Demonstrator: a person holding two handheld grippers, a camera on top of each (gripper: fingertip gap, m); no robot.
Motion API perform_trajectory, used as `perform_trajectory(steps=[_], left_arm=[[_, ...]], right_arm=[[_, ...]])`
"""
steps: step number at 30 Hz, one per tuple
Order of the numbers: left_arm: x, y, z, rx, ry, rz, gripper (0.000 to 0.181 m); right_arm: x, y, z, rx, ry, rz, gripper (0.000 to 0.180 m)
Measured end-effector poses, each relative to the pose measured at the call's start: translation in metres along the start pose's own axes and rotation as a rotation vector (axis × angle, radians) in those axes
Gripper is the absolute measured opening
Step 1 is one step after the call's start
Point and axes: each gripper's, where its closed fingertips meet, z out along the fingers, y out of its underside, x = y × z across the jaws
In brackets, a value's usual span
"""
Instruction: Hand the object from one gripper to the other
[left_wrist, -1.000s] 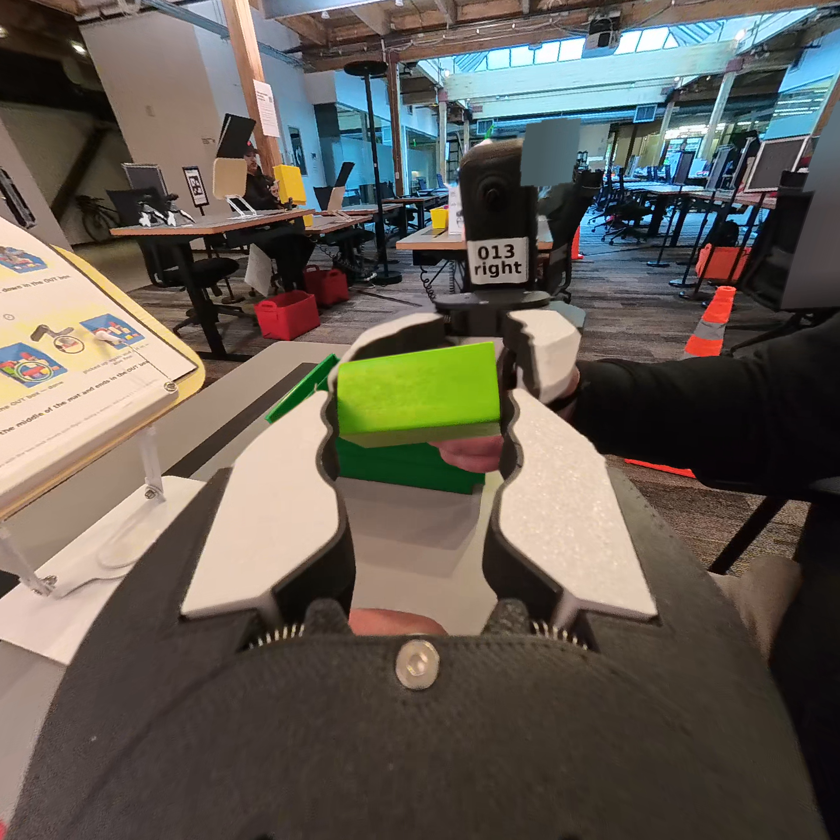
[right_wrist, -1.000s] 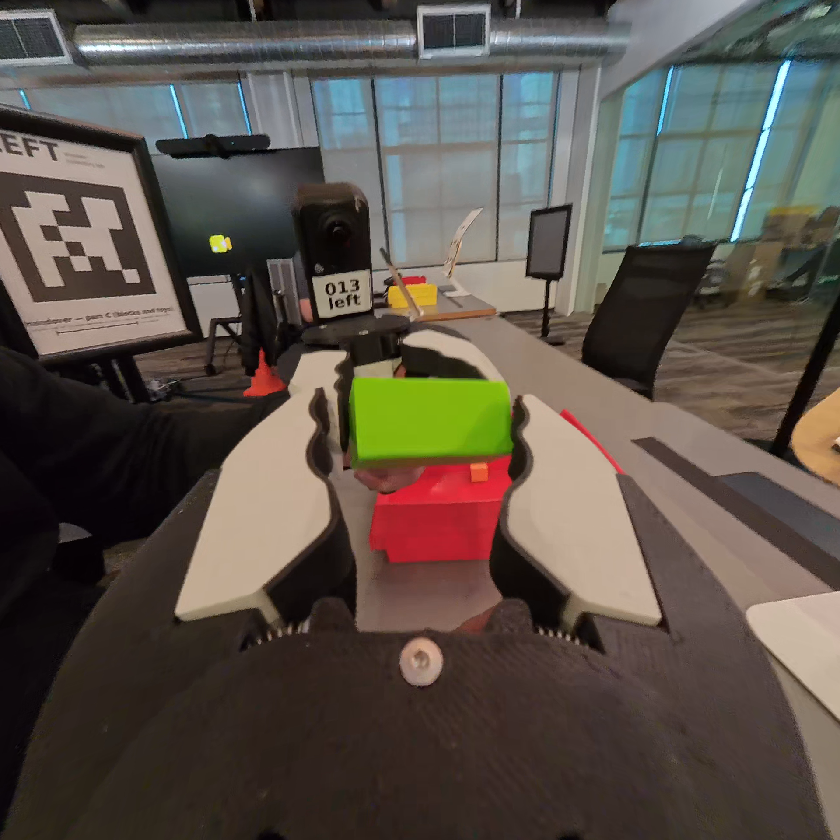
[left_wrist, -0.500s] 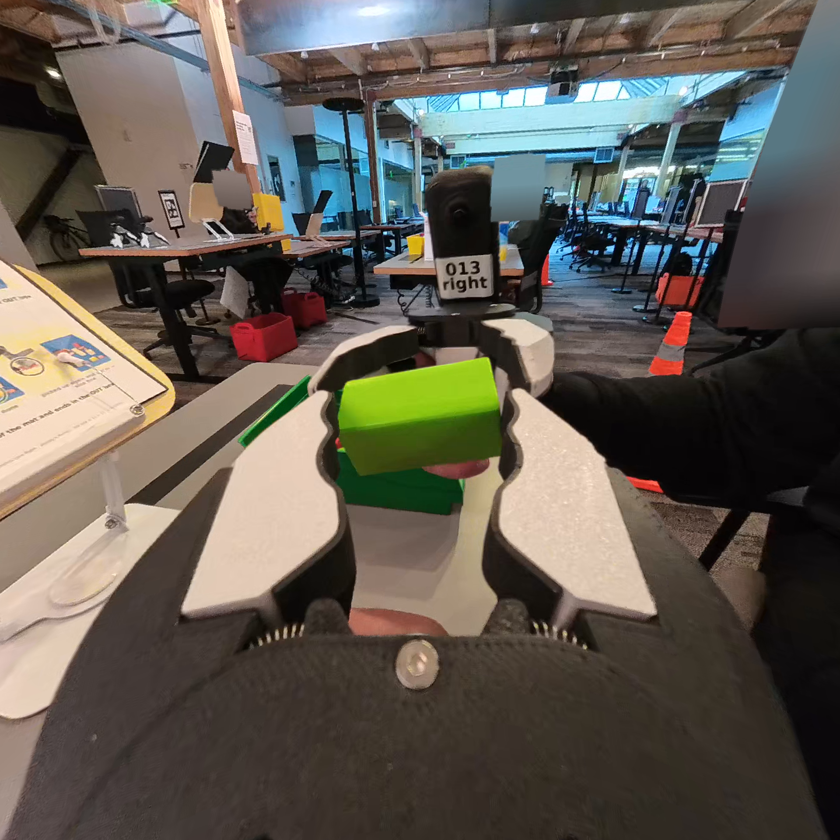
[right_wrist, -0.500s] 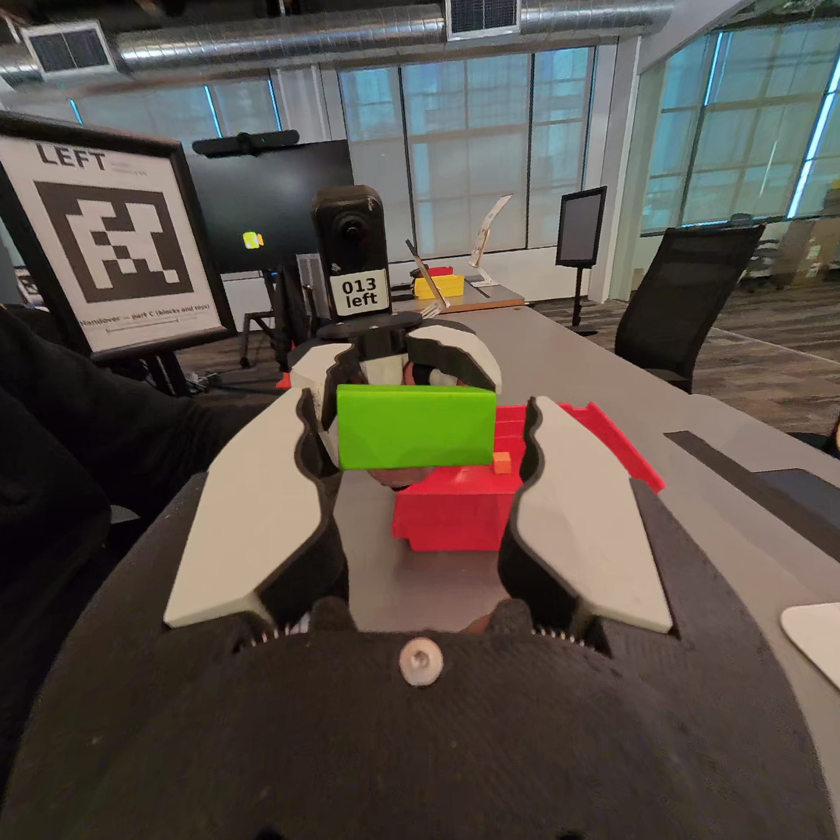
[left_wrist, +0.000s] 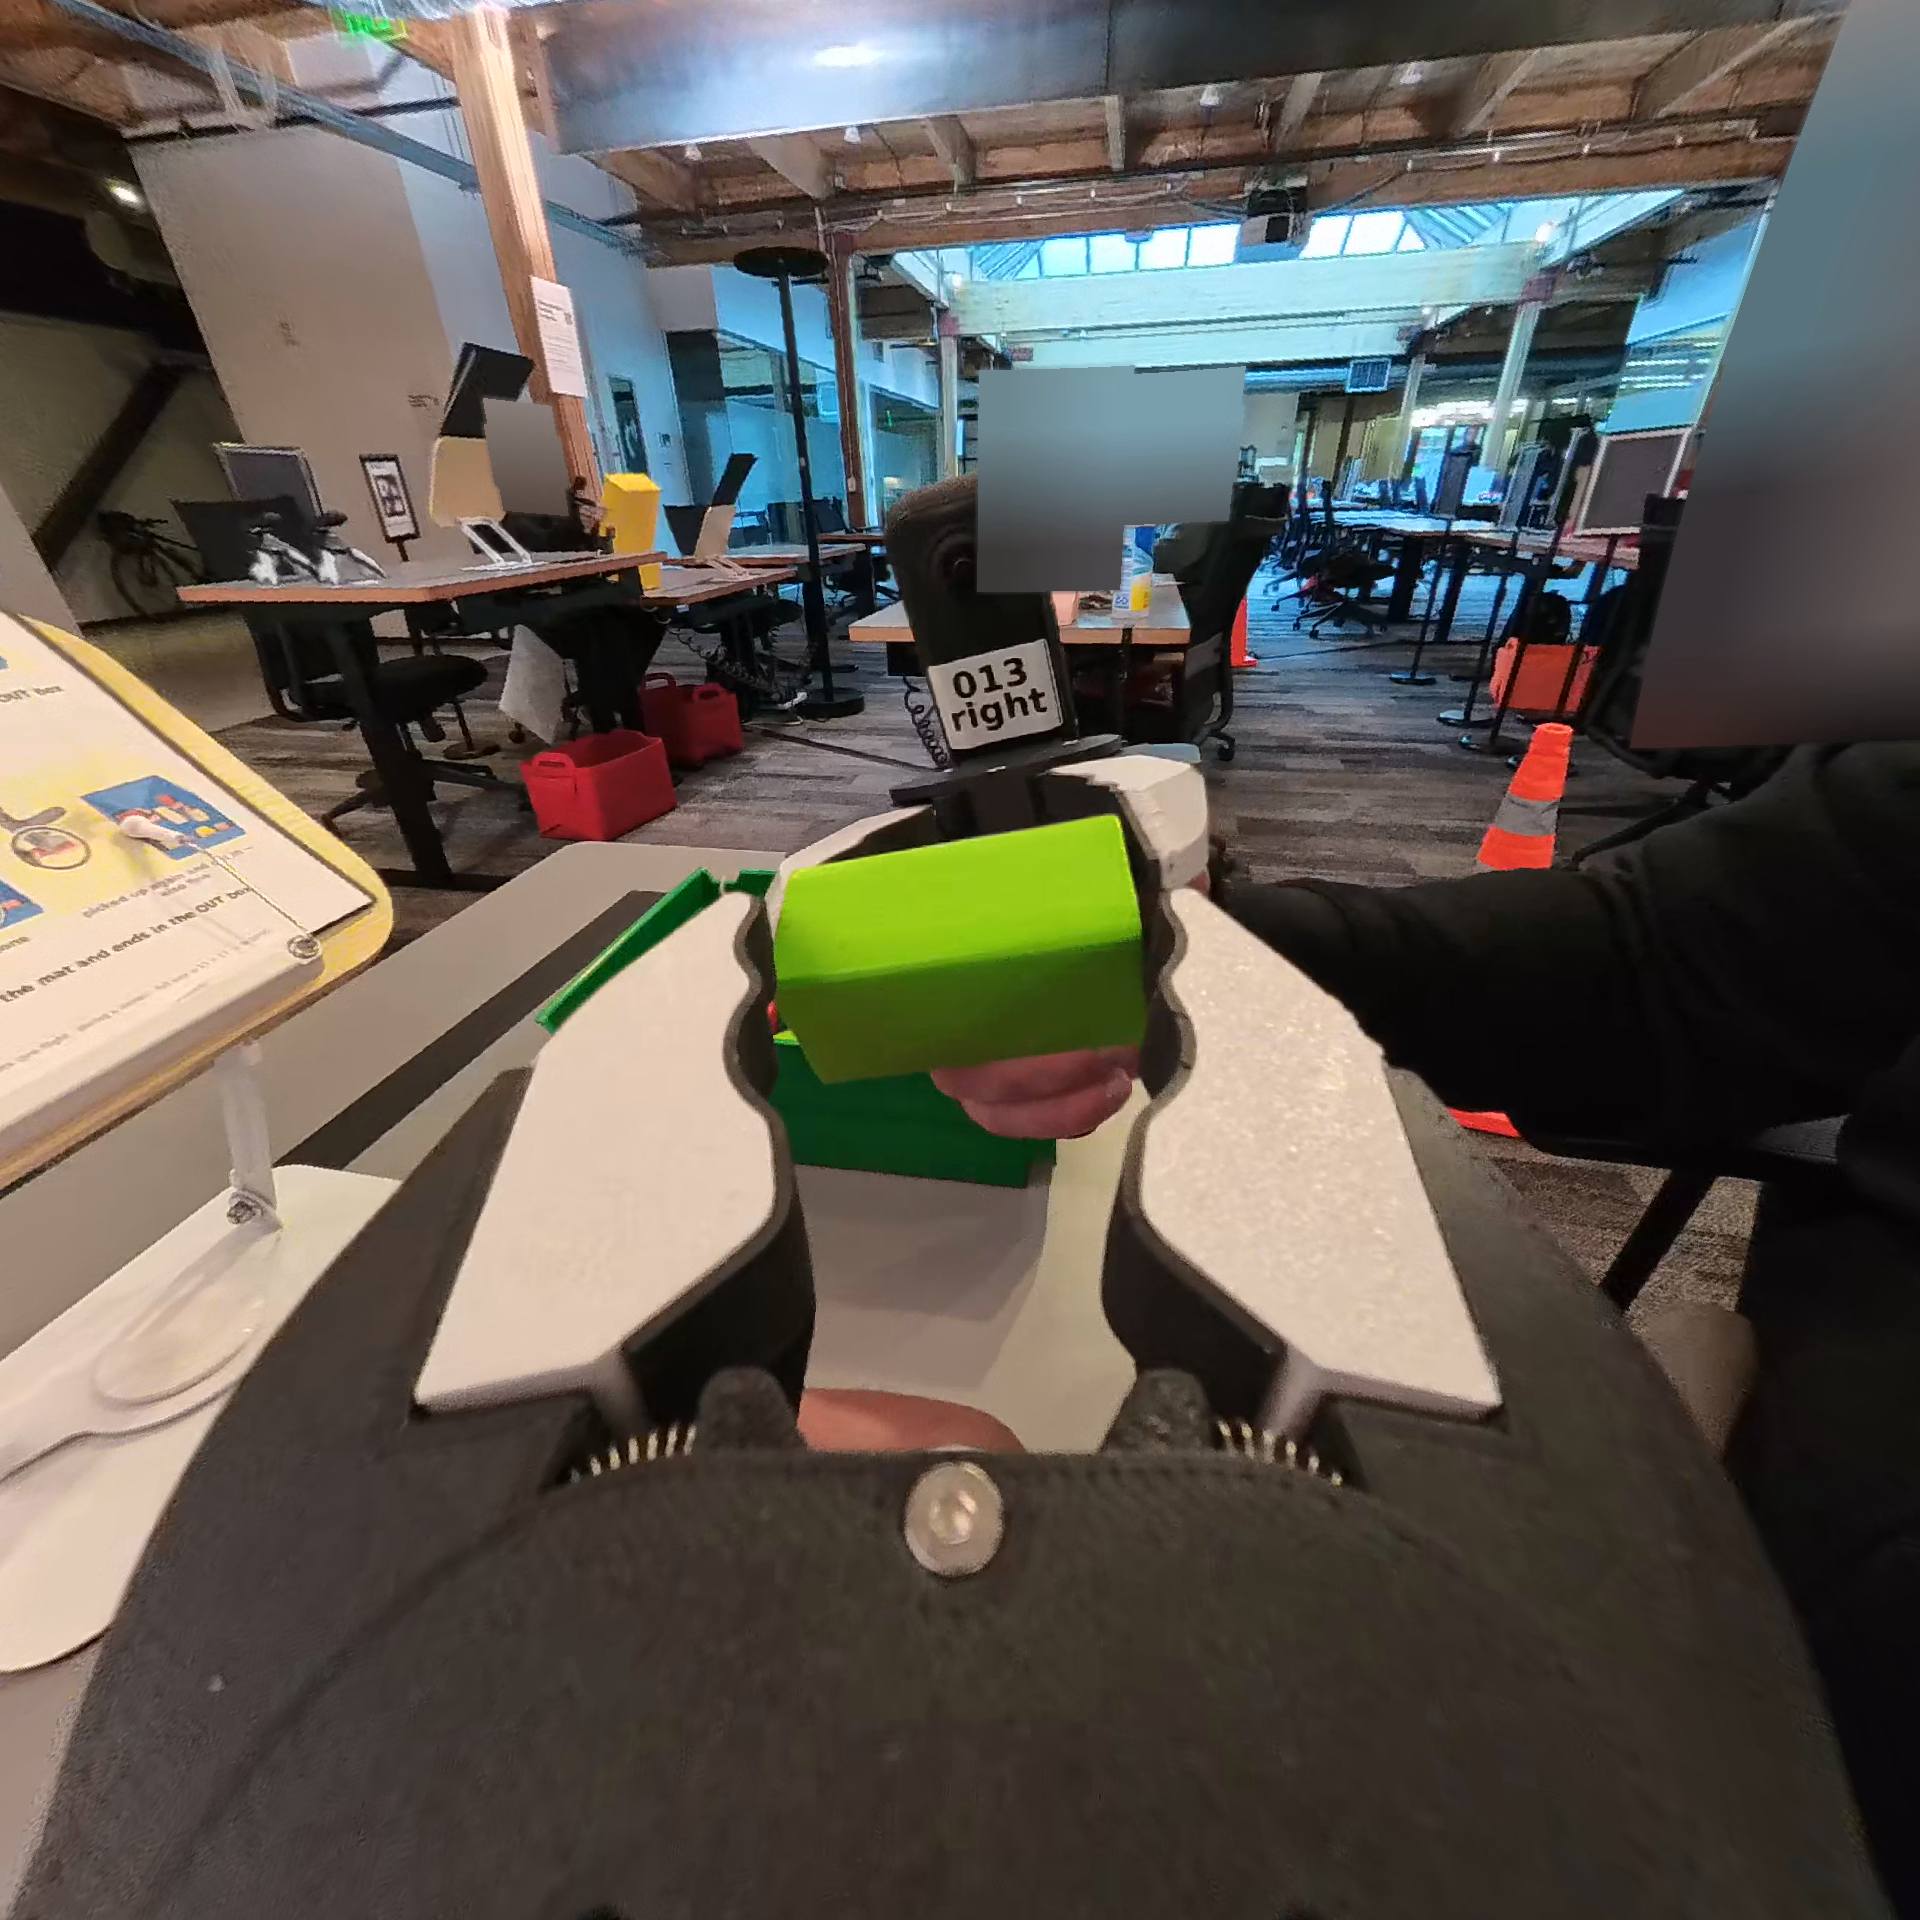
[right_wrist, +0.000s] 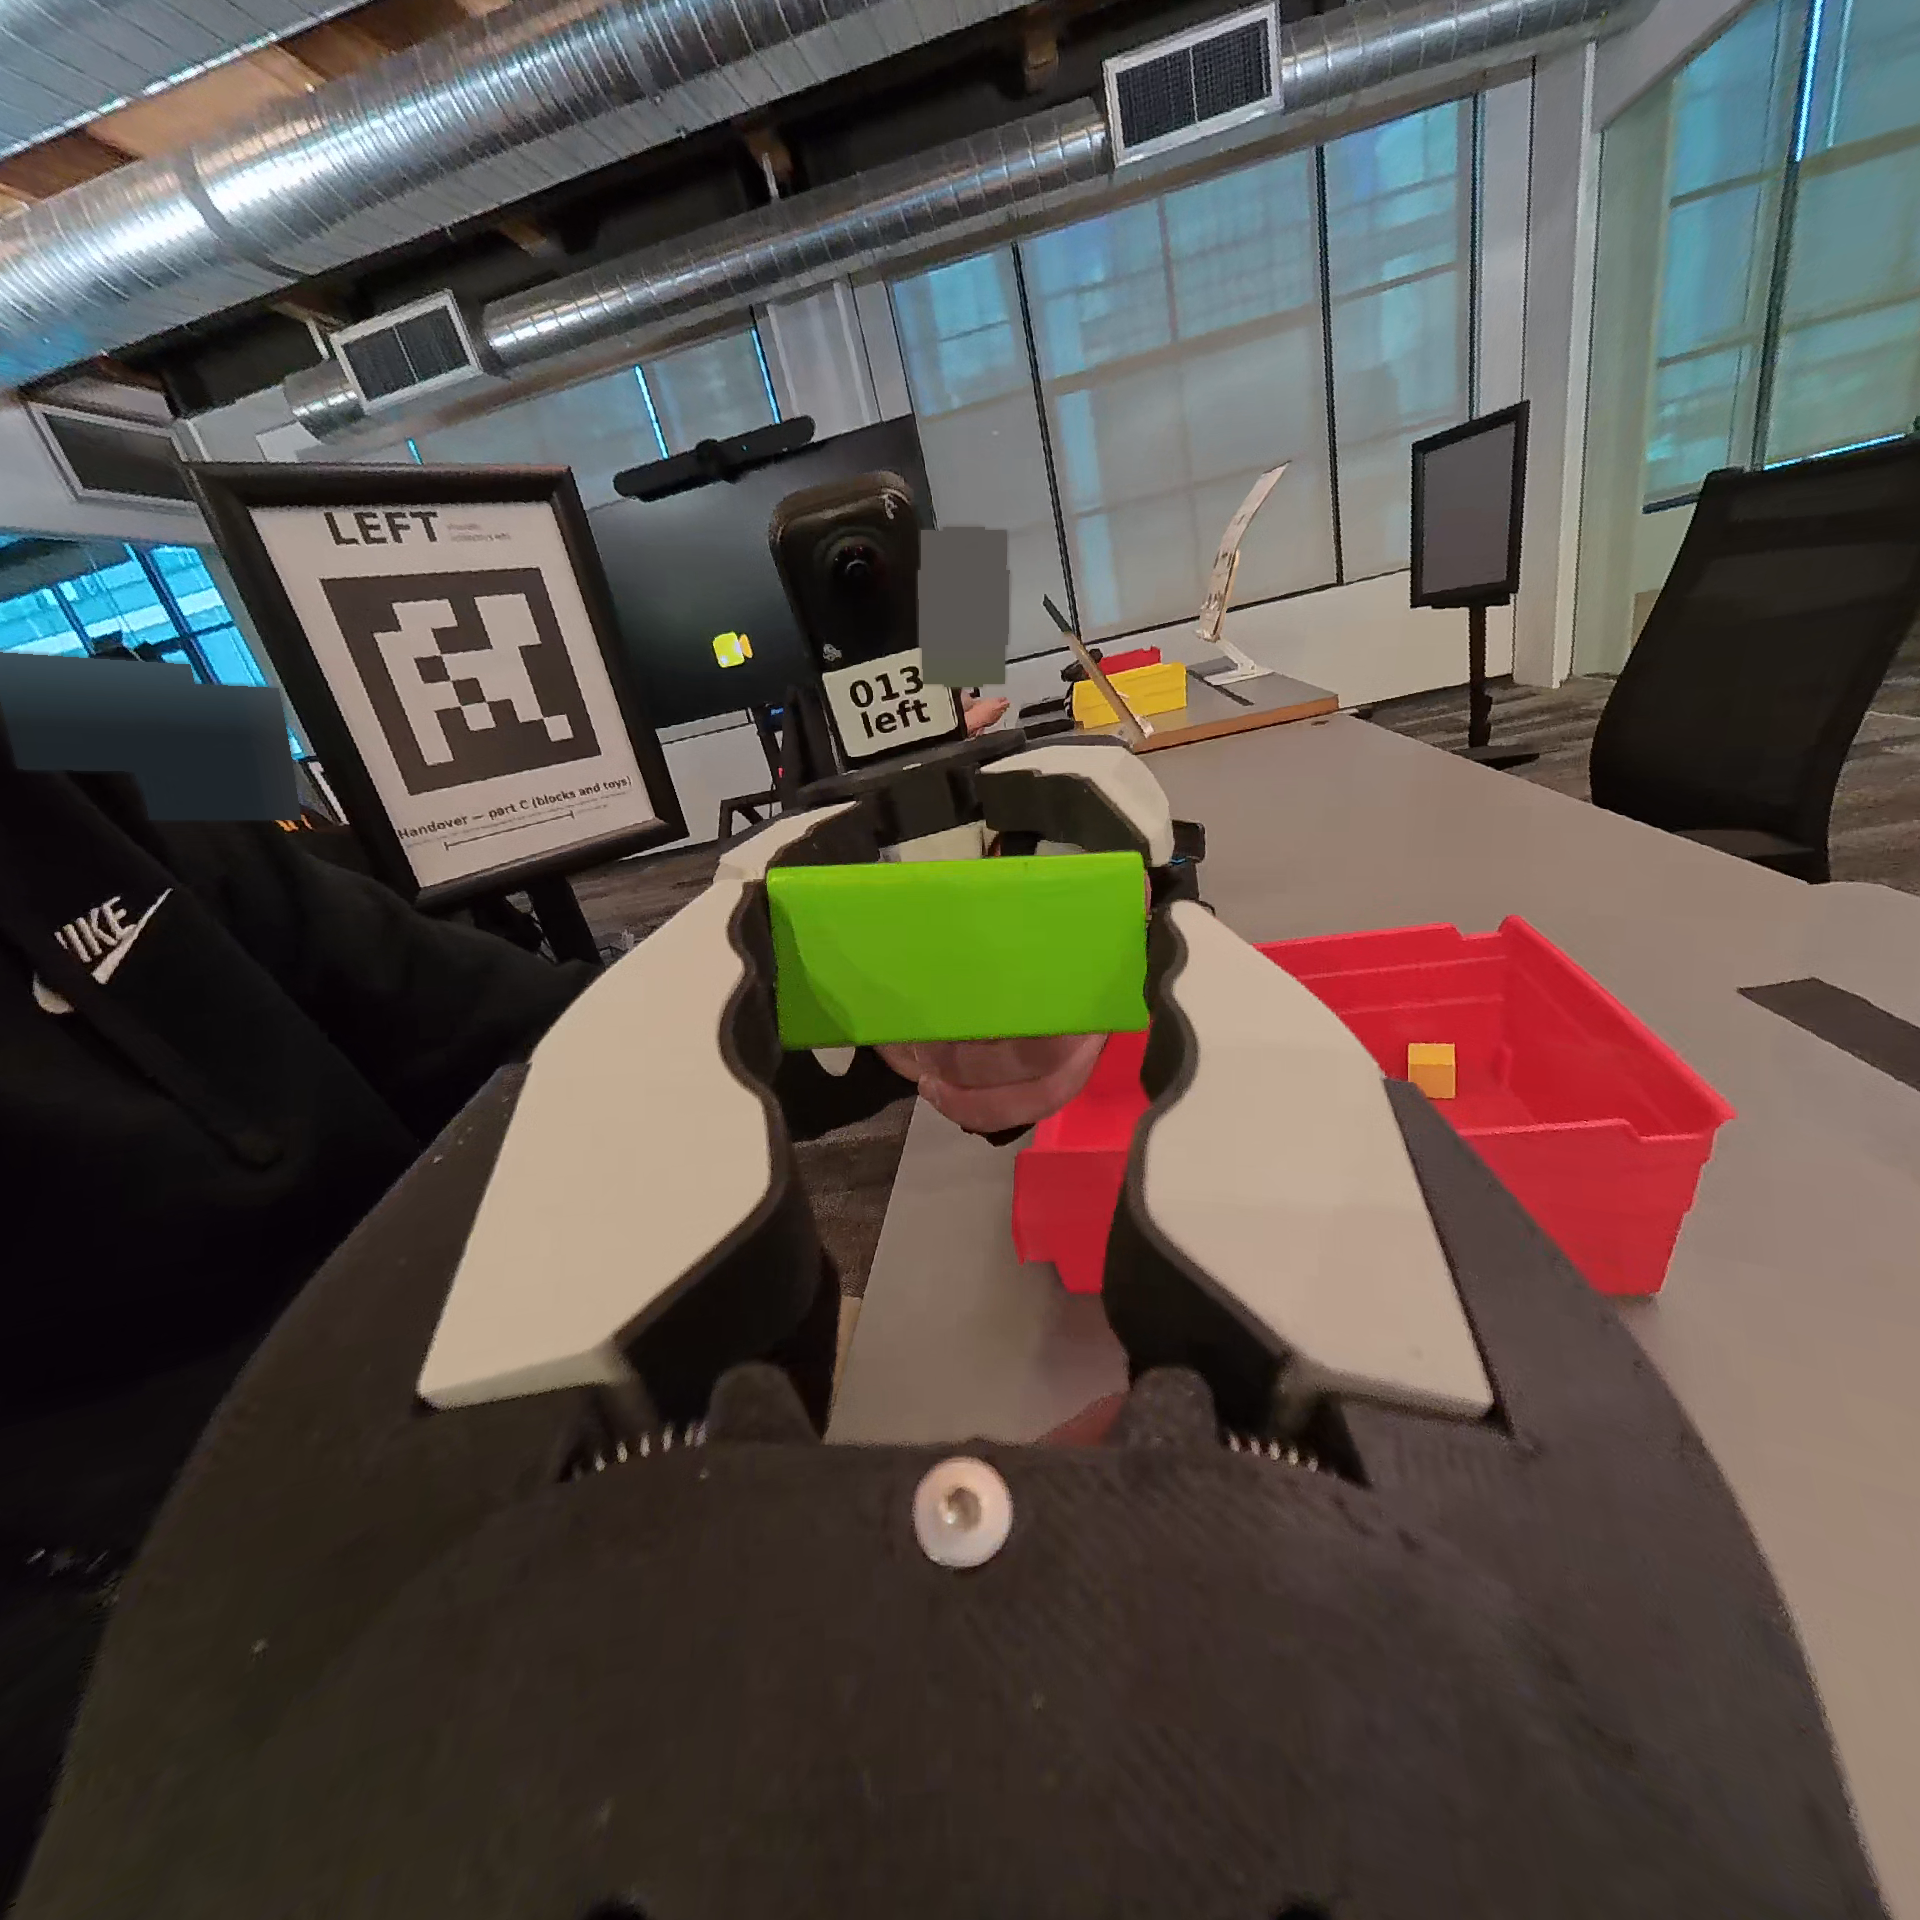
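A bright green block (left_wrist: 956, 935) sits in the air between the two grippers, which face each other. My left gripper (left_wrist: 956, 925) is shut on it, with both pads pressed on the block's ends. My right gripper (right_wrist: 956, 940) is shut on the same block (right_wrist: 956, 956), its pads against both ends. The right gripper (left_wrist: 997, 831) shows behind the block in the left wrist view. The left gripper (right_wrist: 956, 821) shows behind it in the right wrist view. A thumb shows just under the block.
A green bin (left_wrist: 644, 945) stands on the grey table below the block. A red bin (right_wrist: 1558, 1039) holds a small orange cube (right_wrist: 1432, 1068). An instruction board (left_wrist: 156, 883) stands at the left, and a framed marker sign (right_wrist: 447, 675) beyond. A black sleeve (left_wrist: 1507, 966) reaches in from the right. Both grippers' tips are close together, under 4 cm apart.
My right gripper's jaws stood wider than the block half a second ago, with a gap at one pad, and have since closed onto it. My left gripper kept its hold throughout.
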Motion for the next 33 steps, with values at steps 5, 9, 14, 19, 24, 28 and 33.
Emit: perform_trajectory(steps=[5, 9, 14, 19, 24, 28, 33], left_arm=[[0.0, 0.0, -0.001, 0.007, 0.007, -0.005, 0.068], [0.0, -0.001, -0.001, 0.004, 0.01, -0.006, 0.068], [0.0, -0.003, -0.001, 0.013, 0.01, -0.025, 0.068], [-0.006, -0.011, -0.006, 0.051, -0.011, -0.041, 0.062], [-0.016, -0.016, -0.015, 0.058, -0.051, -0.039, 0.062], [-0.027, -0.016, -0.022, 0.035, -0.11, -0.006, 0.053], [-0.03, -0.032, -0.035, 0.096, -0.134, 0.032, 0.021]], right_arm=[[0.0, 0.0, 0.001, -0.001, 0.011, -0.014, 0.068], [0.0, -0.001, 0.001, -0.001, 0.012, -0.019, 0.068], [0.001, -0.004, -0.001, 0.013, 0.02, -0.029, 0.068], [0.004, -0.014, -0.01, 0.032, 0.043, -0.04, 0.068], [0.013, -0.034, -0.032, 0.043, 0.121, -0.087, 0.067], [0.04, -0.053, -0.071, 0.024, 0.307, -0.123, 0.067], [0.083, -0.059, -0.144, -0.108, 0.633, -0.166, 0.068]])
